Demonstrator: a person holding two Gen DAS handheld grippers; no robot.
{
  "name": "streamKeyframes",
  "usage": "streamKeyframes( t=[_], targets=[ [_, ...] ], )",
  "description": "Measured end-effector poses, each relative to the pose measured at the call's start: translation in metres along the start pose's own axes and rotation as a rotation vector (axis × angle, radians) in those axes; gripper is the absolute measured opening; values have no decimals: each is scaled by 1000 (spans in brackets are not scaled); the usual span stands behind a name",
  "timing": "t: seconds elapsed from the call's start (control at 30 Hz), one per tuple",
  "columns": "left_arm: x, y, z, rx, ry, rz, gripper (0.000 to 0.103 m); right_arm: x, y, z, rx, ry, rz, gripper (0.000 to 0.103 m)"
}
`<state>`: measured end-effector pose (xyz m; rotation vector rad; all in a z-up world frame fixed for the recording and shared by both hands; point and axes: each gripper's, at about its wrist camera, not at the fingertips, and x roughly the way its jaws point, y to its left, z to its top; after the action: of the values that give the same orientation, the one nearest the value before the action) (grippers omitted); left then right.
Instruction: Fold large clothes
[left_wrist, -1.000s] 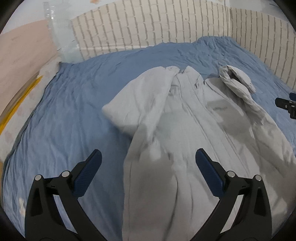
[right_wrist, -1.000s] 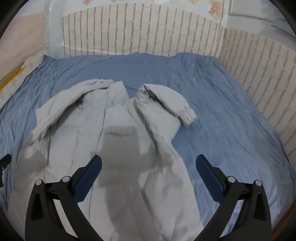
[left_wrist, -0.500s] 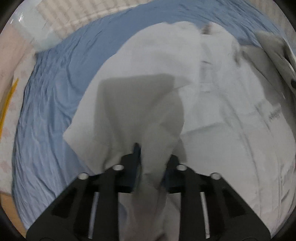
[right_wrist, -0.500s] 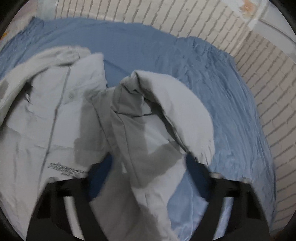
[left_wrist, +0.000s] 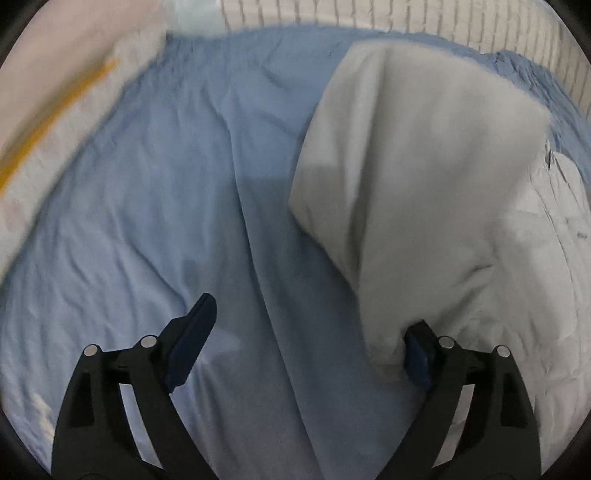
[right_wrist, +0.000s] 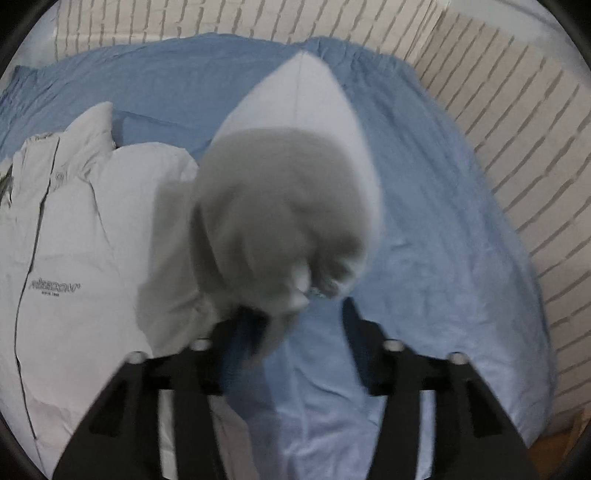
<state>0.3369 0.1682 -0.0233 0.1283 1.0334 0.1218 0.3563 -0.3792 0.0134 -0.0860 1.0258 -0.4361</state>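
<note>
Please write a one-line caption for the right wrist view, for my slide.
Right gripper open above the blue bedsheet, grey jacket sleeve draped over its left finger.

— What sort of place is this?
— A bedroom in a home, by the look of it. A bed with a wrinkled blue sheet (left_wrist: 166, 206) spreads out under and ahead of both tools.
— Anything else?
— A padded surround printed with a brick pattern (right_wrist: 517, 155) stands along the far edge ahead and to the right. A pale grey jacket (right_wrist: 62, 258) lies on the sheet, household laundry.
</note>
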Motion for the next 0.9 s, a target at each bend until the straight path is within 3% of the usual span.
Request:
streamKeyframes(
  t=[0.1,0.17,0.23,0.37,0.47,0.63,0.67,0.73,0.77,0.8,0.87,0.9],
  targets=[
    [-32,-20,17,18,-97,2,99,-25,4,-5,36,-40,46,71],
    [-42,-36,29,38,-139,4,99,-32,13,-7,16,-60,33,71],
    [-40,-62,41,93,-176,57,99,-39,22,-9,-12,-83,42,71],
    [-47,-102,69,214,-234,128,99,-40,43,-1,-59,-107,131,73],
    [-38,-122,104,294,-220,136,99,-37,68,9,-107,-115,154,73],
    [18,-172,121,438,-84,138,99,-23,96,19,-148,-98,187,73],
    [28,-170,114,440,-53,135,94,-19,96,22,-152,-92,189,73],
    [54,-160,108,410,54,93,77,-10,97,21,-145,-76,197,73],
    [60,-157,106,387,67,77,66,-6,98,22,-139,-69,205,73],
    [60,-150,108,337,67,34,60,-2,97,20,-132,-59,212,73],
    [51,-137,114,224,66,-59,30,5,97,17,-130,-49,208,73],
    [40,-128,120,145,64,-143,24,7,95,14,-131,-47,202,73]
  ],
)
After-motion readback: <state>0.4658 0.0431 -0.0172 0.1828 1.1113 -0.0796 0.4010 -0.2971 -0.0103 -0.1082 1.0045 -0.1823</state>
